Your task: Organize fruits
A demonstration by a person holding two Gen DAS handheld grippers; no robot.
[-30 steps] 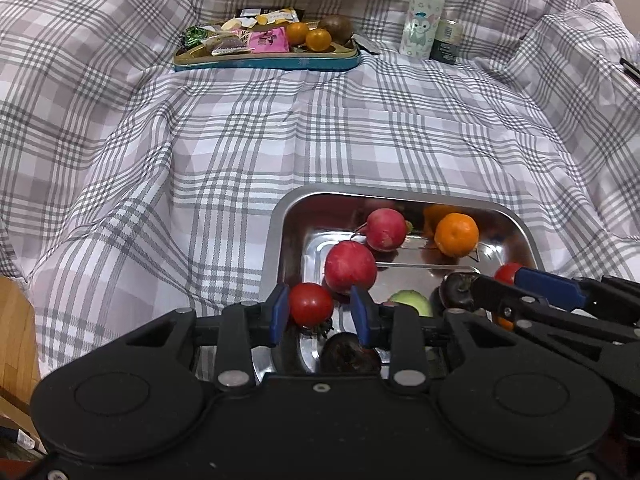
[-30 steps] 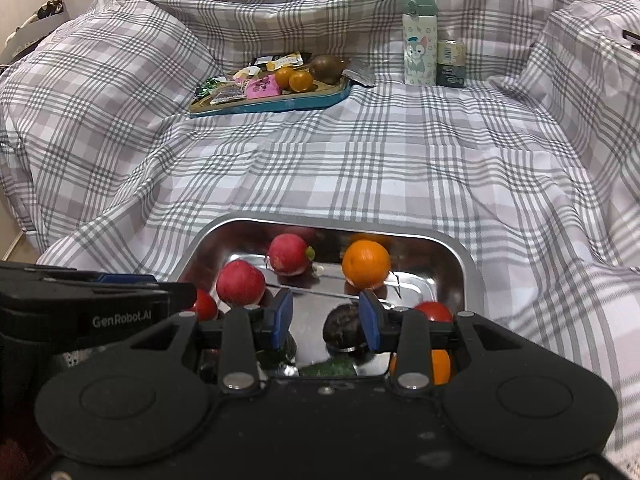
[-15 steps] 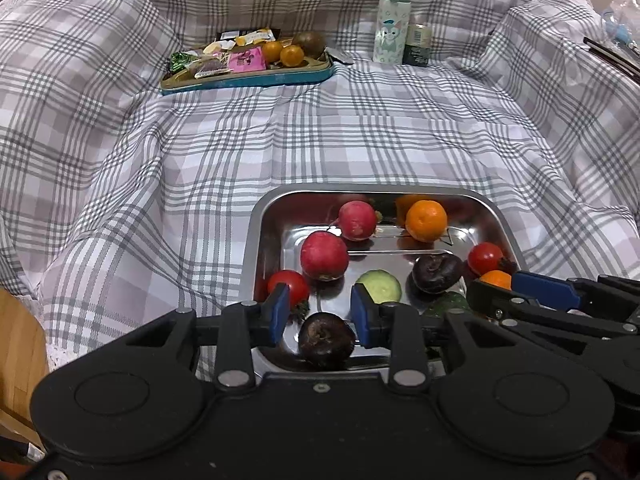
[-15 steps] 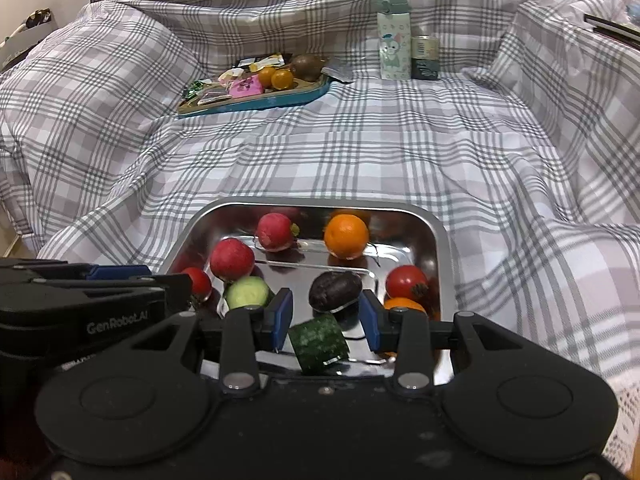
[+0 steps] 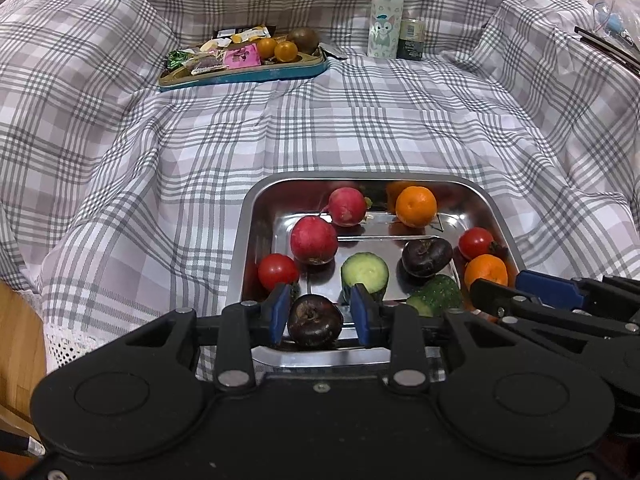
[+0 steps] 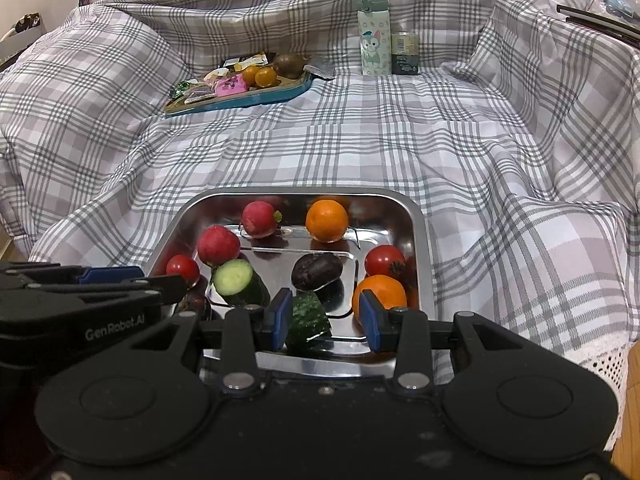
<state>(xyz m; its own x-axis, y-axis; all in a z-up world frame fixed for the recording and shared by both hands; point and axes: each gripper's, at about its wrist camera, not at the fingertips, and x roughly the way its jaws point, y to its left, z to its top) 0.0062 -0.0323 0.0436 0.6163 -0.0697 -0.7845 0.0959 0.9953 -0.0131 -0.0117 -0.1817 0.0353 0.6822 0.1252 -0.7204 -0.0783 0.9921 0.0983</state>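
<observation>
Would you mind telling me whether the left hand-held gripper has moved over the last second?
Yes. The left hand-held gripper has pulled back toward the steel tray's near edge.

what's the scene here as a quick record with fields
surface: plaid cloth
near tray: steel tray holding radishes, oranges, tomatoes, cucumber pieces, dark fruits
far tray: blue tray with snacks and fruit
behind: bottle, jar
left gripper: open, around dark fruit
right gripper: open, cucumber piece between fingers
</observation>
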